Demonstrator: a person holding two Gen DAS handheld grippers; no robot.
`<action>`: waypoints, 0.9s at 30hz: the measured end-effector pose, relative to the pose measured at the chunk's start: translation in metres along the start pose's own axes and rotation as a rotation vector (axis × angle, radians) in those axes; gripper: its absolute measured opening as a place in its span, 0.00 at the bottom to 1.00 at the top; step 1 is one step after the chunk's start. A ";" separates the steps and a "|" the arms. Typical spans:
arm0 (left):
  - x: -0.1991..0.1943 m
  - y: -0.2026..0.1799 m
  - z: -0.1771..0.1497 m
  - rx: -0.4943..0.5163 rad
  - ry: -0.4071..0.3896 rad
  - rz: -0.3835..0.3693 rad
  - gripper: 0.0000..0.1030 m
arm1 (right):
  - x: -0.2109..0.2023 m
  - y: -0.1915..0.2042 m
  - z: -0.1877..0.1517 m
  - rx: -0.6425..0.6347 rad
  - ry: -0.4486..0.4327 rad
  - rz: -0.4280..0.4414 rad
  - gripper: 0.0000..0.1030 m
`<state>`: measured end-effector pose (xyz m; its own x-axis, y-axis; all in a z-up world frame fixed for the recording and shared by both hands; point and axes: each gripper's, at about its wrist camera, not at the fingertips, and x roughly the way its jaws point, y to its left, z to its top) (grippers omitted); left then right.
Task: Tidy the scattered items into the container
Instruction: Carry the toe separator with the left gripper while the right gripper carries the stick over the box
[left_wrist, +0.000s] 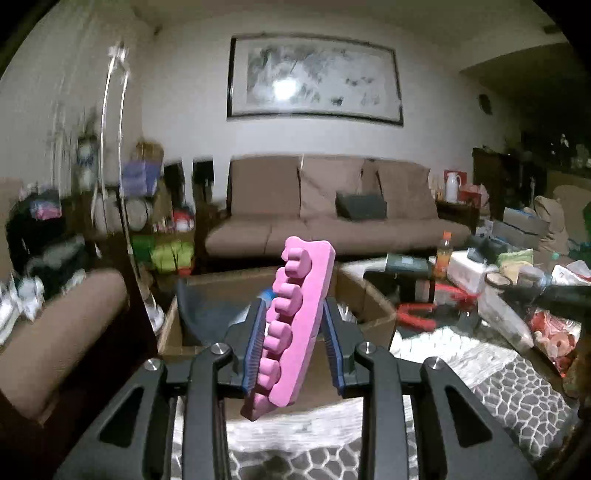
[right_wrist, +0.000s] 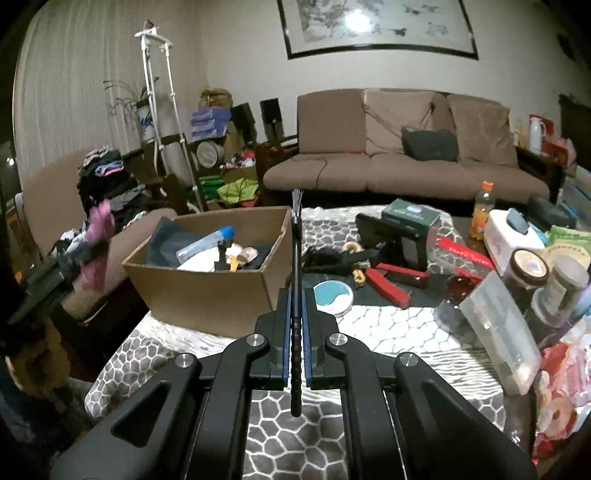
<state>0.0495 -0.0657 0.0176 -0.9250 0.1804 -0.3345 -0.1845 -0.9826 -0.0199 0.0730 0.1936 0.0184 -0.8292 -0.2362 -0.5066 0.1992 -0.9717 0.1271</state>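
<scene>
Left gripper (left_wrist: 295, 332) is clamping a pink foam toe separator (left_wrist: 291, 325), which is hiding much of the cardboard box (left_wrist: 373, 306) beyond; background is blurring. Right gripper (right_wrist: 295, 306) is closing on a thin black brush (right_wrist: 296, 295), raised beside the box (right_wrist: 207, 291) above the patterned tablecloth (right_wrist: 388, 332).

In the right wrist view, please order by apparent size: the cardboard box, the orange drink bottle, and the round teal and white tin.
1. cardboard box
2. and 3. round teal and white tin and orange drink bottle: these look alike in size, and the bottle stands farther away, so no ranking.
</scene>
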 end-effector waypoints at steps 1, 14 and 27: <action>0.003 0.003 0.002 -0.016 0.001 -0.005 0.30 | -0.002 -0.002 0.001 0.003 -0.007 0.002 0.06; 0.062 0.025 0.080 -0.035 -0.012 0.001 0.30 | 0.026 -0.010 0.064 0.048 -0.020 0.176 0.06; 0.139 0.059 0.083 -0.079 0.247 0.122 0.30 | 0.133 0.046 0.114 -0.098 0.152 0.263 0.06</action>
<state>-0.1173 -0.0951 0.0481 -0.8281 0.0545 -0.5579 -0.0414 -0.9985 -0.0361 -0.0880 0.1180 0.0537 -0.6564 -0.4701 -0.5900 0.4518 -0.8713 0.1916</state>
